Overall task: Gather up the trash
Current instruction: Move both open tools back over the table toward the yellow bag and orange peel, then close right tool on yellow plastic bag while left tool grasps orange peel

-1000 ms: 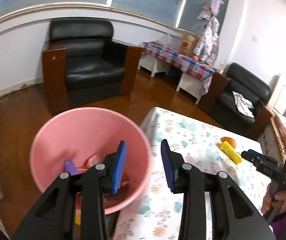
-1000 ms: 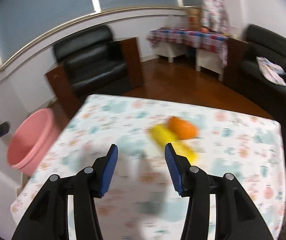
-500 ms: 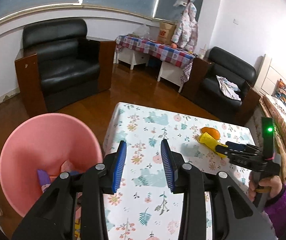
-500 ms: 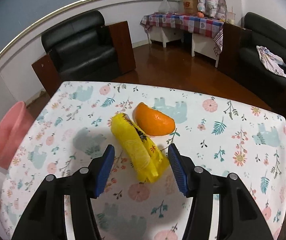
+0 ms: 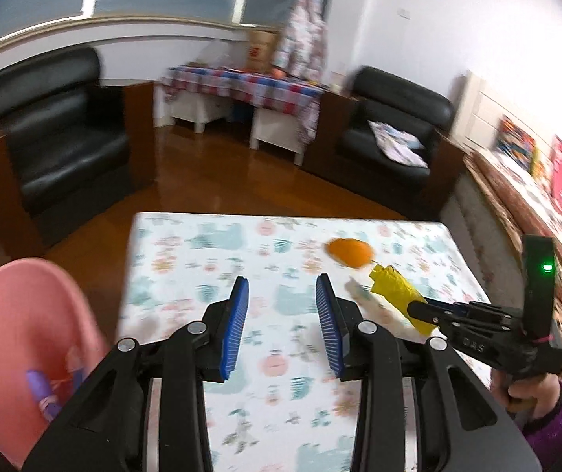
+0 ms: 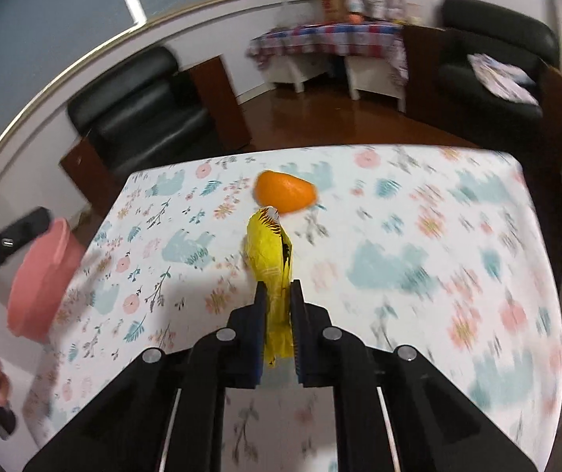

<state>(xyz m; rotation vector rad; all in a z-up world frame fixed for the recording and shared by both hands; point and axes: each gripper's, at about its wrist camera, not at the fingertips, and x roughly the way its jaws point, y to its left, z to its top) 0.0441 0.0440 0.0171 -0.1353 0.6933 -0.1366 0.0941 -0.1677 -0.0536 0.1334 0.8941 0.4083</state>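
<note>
Two pieces of trash are showing: the right gripper (image 6: 277, 306) is closing on the yellow wrapper (image 6: 269, 251), pinching its near end to lift it off the bench (image 6: 418, 275), while the orange peel (image 6: 285, 191) is lying at twelve o'clock just beyond. Left gripper (image 5: 281, 314) is hovering open (nothing between its pads), the pink bin (image 5: 17, 314) waiting at its nine o'clock.

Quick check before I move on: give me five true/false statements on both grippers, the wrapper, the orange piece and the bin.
1. The right gripper has the yellow wrapper between its closing fingers. True.
2. The left gripper holds the orange piece. False: it is open and empty.
3. The orange piece lies on the table. True.
4. The pink bin stands on the table. False: it is beside the table.
5. The bin is empty. False: purple trash is inside.
</note>
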